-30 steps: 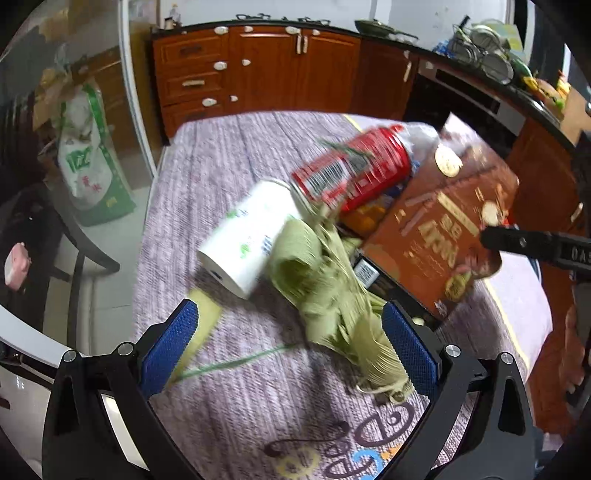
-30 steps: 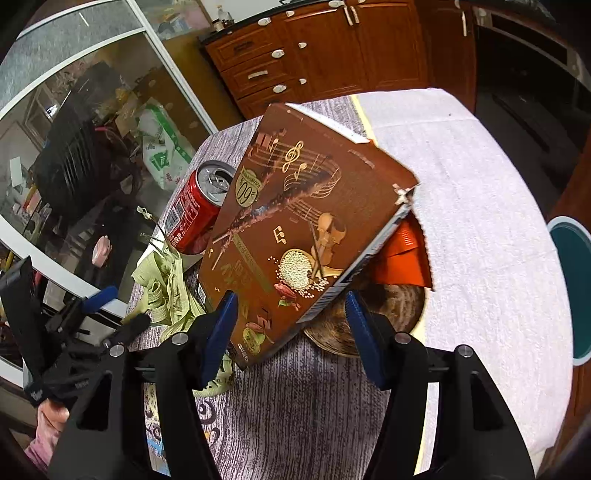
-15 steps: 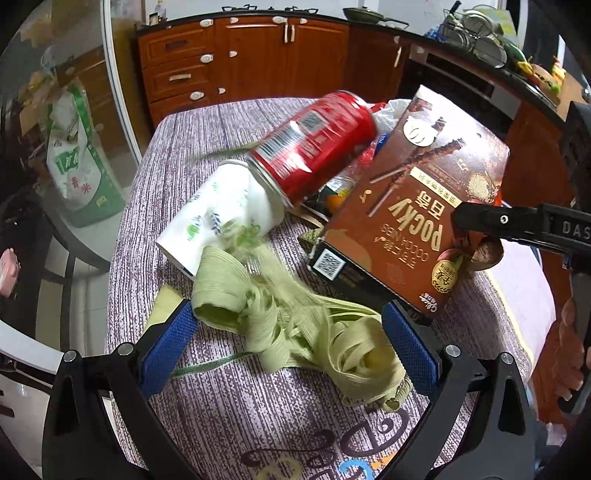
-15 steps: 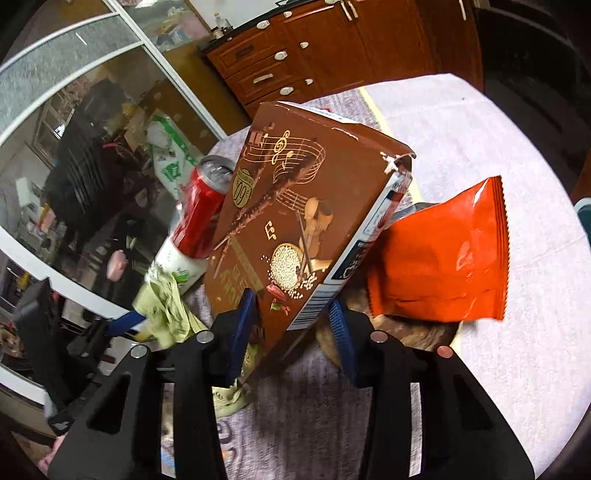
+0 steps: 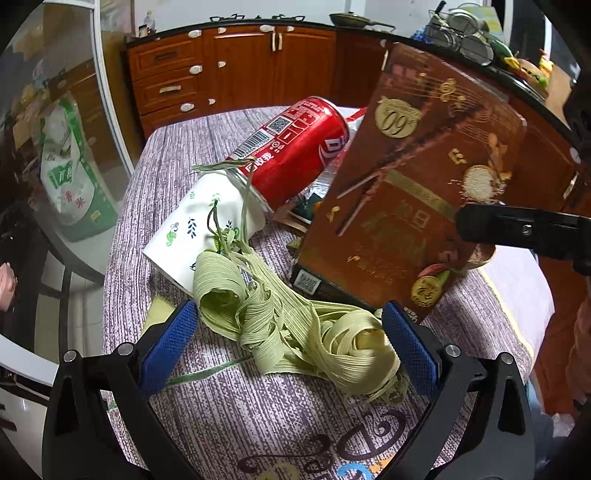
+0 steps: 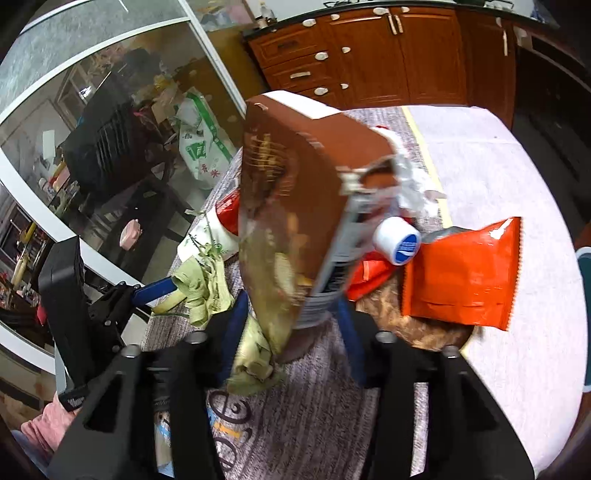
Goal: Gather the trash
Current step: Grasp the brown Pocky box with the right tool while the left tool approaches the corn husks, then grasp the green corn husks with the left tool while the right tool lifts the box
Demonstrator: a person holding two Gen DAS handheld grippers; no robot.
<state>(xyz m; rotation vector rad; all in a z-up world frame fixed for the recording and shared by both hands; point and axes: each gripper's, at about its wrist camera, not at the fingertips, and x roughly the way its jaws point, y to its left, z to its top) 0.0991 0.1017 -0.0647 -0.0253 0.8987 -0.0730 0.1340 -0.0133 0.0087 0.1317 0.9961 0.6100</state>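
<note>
Home kitchen — wooden cabinets (image 5: 236, 74), dish rack (image 5: 461, 33) on counter, clothed dining table (image 5: 177, 155)

The bench (image 5: 229, 413) has a striped purple-grey cloth over it. Lying on it: a tangle of green straps (image 5: 291, 328), a white paper roll (image 5: 195, 232), and an orange snack bag (image 6: 461, 273) on a woven mat (image 6: 417, 332).

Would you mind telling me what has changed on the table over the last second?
The right gripper has tipped the brown box from lying flat to nearly upright, uncovering the orange packet. Its jaws closed, then have just been opening again, with the box between them. The left gripper stays open around the green leaf strips, which have spread out. The red can still rests on the paper roll.
</note>
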